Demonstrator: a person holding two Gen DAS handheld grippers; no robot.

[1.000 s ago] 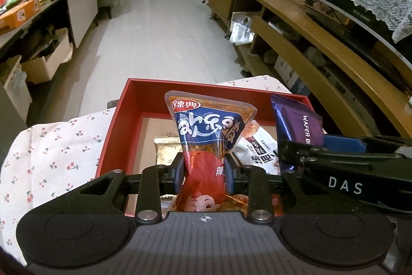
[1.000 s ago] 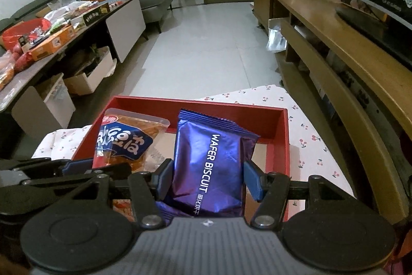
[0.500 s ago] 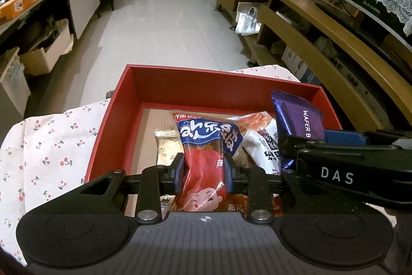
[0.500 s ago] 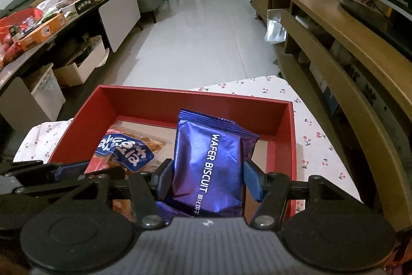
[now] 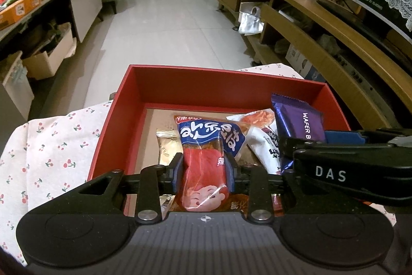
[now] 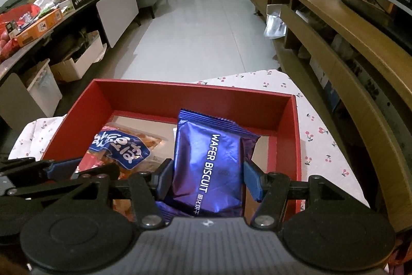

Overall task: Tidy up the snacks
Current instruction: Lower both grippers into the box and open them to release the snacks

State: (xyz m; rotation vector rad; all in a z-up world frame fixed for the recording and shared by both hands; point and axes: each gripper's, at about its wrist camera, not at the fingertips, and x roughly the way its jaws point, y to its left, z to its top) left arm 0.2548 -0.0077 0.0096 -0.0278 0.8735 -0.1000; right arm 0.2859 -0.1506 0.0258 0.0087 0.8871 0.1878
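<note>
Both packets have sunk into the red box (image 5: 128, 105) since a second ago, and the left-hand one, then upright above the rim, now leans low over the packs inside. Glossy and crinkled, the red-and-blue snack bag (image 5: 206, 153) sits pinched at its narrow waist by the left gripper (image 5: 203, 173), whose jaws have just eased a touch yet still press the film. Beside it, nearer the box's right wall, the right gripper (image 6: 207, 178) clamps a smooth purple foil pillow with serrated ends — the wafer biscuit packet (image 6: 208, 159) — at a middling width, its lower end inside the box. That box is stiff red card with a tan floor; against its floor lie a pale gold packet (image 5: 166, 146) on the left and a white packet with black lettering (image 5: 262, 141) further right. Under the box spreads a white cloth printed with small cherries (image 5: 51, 146). Beyond its far wall runs a pale tiled floor (image 5: 175, 25) — curved wooden shelving (image 5: 322, 25) to the right of it, a cluttered dark counter (image 6: 51, 14) to the left.
</note>
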